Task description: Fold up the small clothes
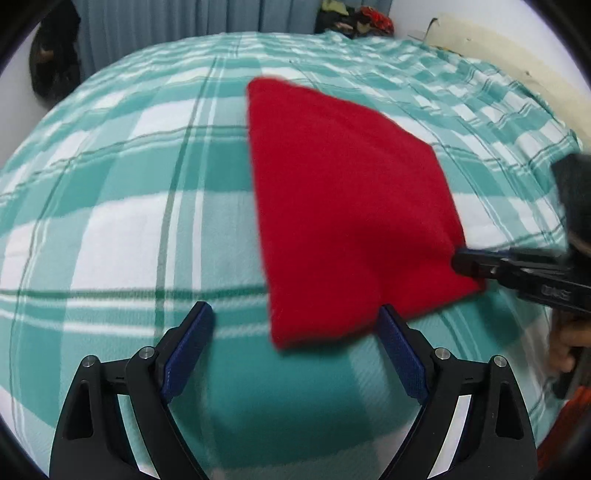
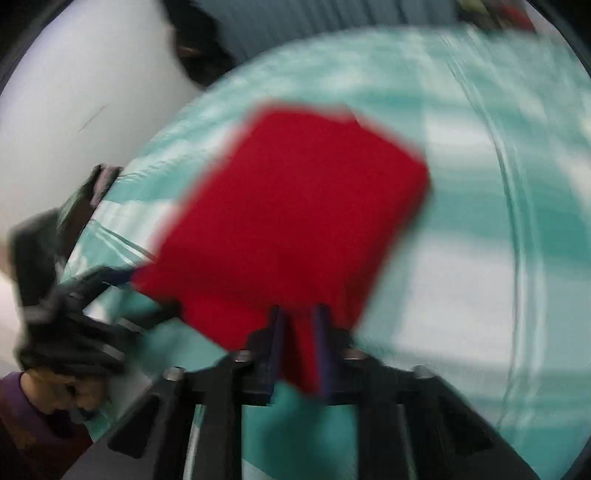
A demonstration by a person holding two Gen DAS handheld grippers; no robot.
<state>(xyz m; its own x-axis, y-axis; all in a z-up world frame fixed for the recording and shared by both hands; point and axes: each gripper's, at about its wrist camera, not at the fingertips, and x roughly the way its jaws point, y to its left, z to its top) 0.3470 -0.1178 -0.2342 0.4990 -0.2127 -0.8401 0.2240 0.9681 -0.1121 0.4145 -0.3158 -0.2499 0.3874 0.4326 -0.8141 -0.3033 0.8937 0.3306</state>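
On plaid blanket [image 1: 110, 229], right gripper [image 2: 299, 325] pinching red cloth [image 1: 343, 206]

You worked over a bed covered by a soft teal-and-white plaid blanket [image 1: 110, 229] that filled most of both views. Behind it hung pale blue-grey pleated curtains [image 1: 166, 26], with a plain white wall [image 2: 74, 110] to one side. A dark bag-like shape [image 1: 55, 62] hung near the curtains, too blurred to identify. A heap of mixed dark, red and green clothes [image 1: 354, 18] sat at the far edge of the bed, beside a cream-coloured board [image 1: 517, 62]. The light was even and soft.
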